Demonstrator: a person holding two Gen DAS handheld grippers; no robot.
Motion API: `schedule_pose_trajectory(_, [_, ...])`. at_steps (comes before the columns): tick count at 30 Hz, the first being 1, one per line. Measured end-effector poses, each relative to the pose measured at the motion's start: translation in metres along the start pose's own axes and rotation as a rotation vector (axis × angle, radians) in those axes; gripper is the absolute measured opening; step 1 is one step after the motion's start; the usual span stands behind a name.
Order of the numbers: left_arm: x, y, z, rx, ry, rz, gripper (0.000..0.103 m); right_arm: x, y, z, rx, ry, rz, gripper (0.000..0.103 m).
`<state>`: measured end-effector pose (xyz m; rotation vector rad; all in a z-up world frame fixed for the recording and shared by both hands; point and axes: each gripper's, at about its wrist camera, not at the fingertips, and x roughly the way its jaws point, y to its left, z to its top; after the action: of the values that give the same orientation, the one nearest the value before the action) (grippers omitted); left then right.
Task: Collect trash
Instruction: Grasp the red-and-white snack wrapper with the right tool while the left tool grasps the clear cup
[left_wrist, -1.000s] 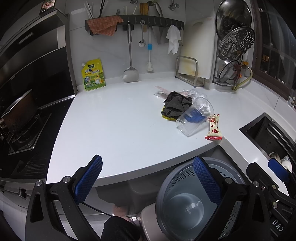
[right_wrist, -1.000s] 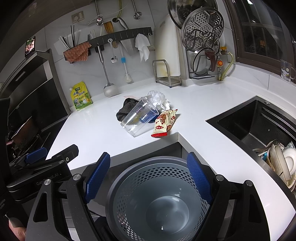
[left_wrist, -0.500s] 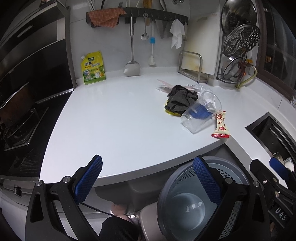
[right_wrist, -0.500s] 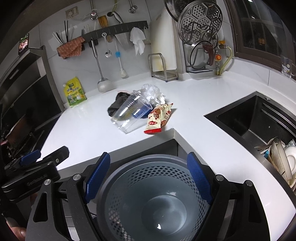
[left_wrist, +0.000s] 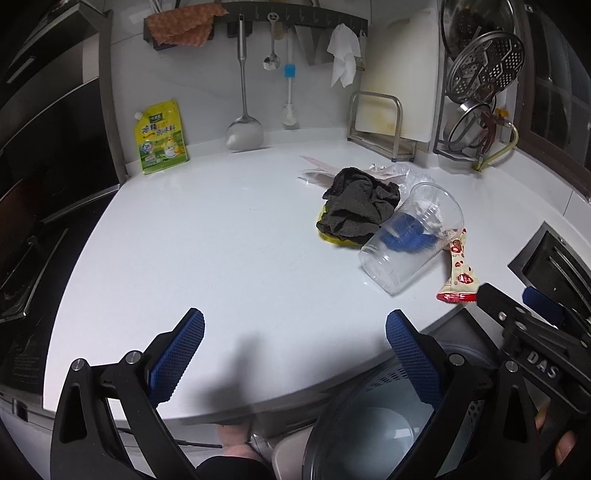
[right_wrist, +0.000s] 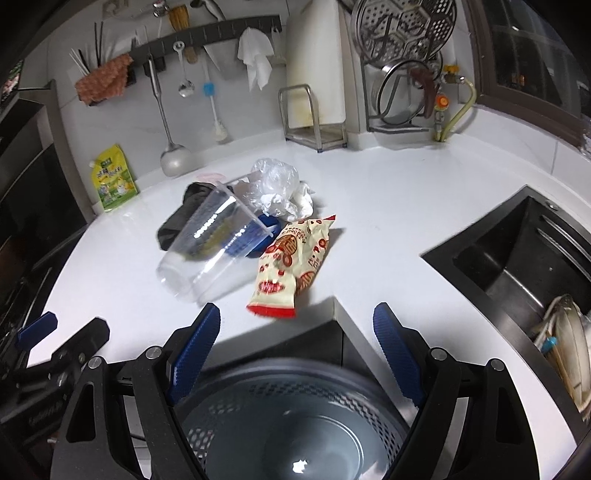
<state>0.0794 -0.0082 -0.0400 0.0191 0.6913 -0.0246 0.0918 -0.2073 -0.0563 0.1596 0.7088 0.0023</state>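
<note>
A pile of trash lies on the white counter (left_wrist: 207, 243): a clear plastic cup (left_wrist: 410, 243) on its side, a dark crumpled cloth (left_wrist: 360, 206), a red and cream snack wrapper (right_wrist: 291, 266), a crumpled clear bag (right_wrist: 275, 184) and a blue piece (right_wrist: 255, 236) behind the cup. The cup also shows in the right wrist view (right_wrist: 207, 247), and the wrapper in the left wrist view (left_wrist: 458, 273). A grey perforated bin (right_wrist: 295, 421) stands below the counter edge. My left gripper (left_wrist: 295, 362) is open and empty over the counter's front edge. My right gripper (right_wrist: 295, 347) is open and empty above the bin, just short of the wrapper.
A black sink (right_wrist: 517, 258) with dishes lies to the right. A yellow-green pouch (left_wrist: 160, 136) leans on the back wall. A utensil rail (left_wrist: 258, 22), a cutting board rack (left_wrist: 380, 122) and a steamer rack (left_wrist: 480, 81) line the back. A stove (left_wrist: 26, 266) is at left.
Both grippers have moved forward and up toward the counter. The trash pile is now closer, and the bin sits lower in both views.
</note>
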Motion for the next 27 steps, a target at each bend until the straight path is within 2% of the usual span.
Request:
schedule_pose_trajectory(9, [0.021,0.001,0.003,-0.021,0.008,-0.014,0.097,0.046,0.003,0.015,-0.034,0.054,-0.051,0.081])
schedule_pose_trajectory(17, [0.029,-0.011,0.005,-0.007,0.016,-0.057,0.097,0.060,-0.004,0.020,-0.051,0.071,-0.072,0.079])
schedule_pose_trajectory(18, [0.030,-0.014,0.006,-0.004,0.015,-0.068,0.097,0.060,-0.006,0.022,-0.051,0.072,-0.068,0.072])
schedule_pose_trajectory(19, [0.030,-0.017,0.007,-0.001,0.014,-0.078,0.097,0.060,-0.008,0.022,-0.052,0.075,-0.066,0.062])
schedule_pose_trajectory(20, [0.030,-0.019,0.008,0.000,0.013,-0.089,0.097,0.061,-0.009,0.023,-0.050,0.082,-0.061,0.057])
schedule_pose_trajectory(22, [0.031,-0.026,0.011,0.005,0.008,-0.110,0.097,0.062,-0.015,0.025,-0.041,0.093,-0.048,0.039])
schedule_pose_trajectory(27, [0.033,-0.041,0.018,0.032,-0.014,-0.146,0.097,0.054,-0.033,0.031,0.002,0.081,-0.017,0.035])
